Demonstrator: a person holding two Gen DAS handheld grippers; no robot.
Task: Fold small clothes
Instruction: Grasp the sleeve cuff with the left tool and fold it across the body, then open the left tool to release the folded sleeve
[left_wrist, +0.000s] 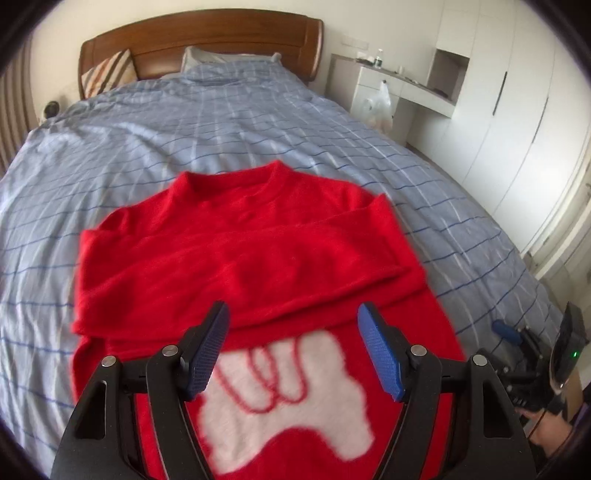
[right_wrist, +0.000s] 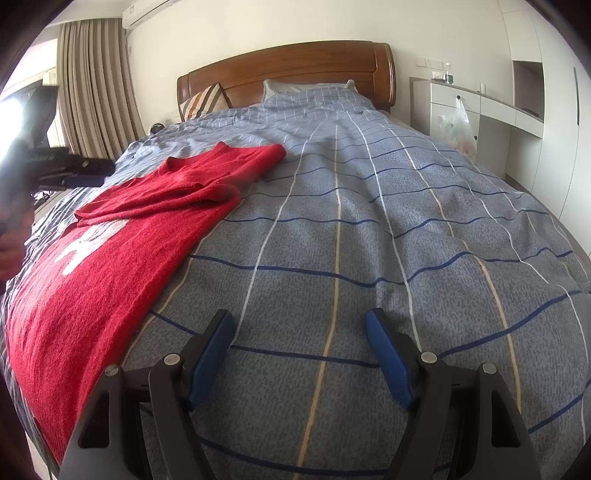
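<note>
Item: our left tongs (left_wrist: 291, 350), angled downward over the red knitted sweater with a white fist motif (left_wrist: 236, 258), blue pads spread wide, nothing between them. Item: our right tongs (right_wrist: 300, 360), angled down over the bare blue-grey checked duvet (right_wrist: 369, 240), likewise spread and empty. The sweater lies flat on the bed, both sleeves folded across its chest, collar toward the wooden headboard (right_wrist: 288, 70).

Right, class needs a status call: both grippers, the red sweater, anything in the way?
Left gripper open above red sweater, holding nothing. Right gripper open over bare bedspread. Sweater flat, sleeves folded across chest. Nothing in the way.
</note>
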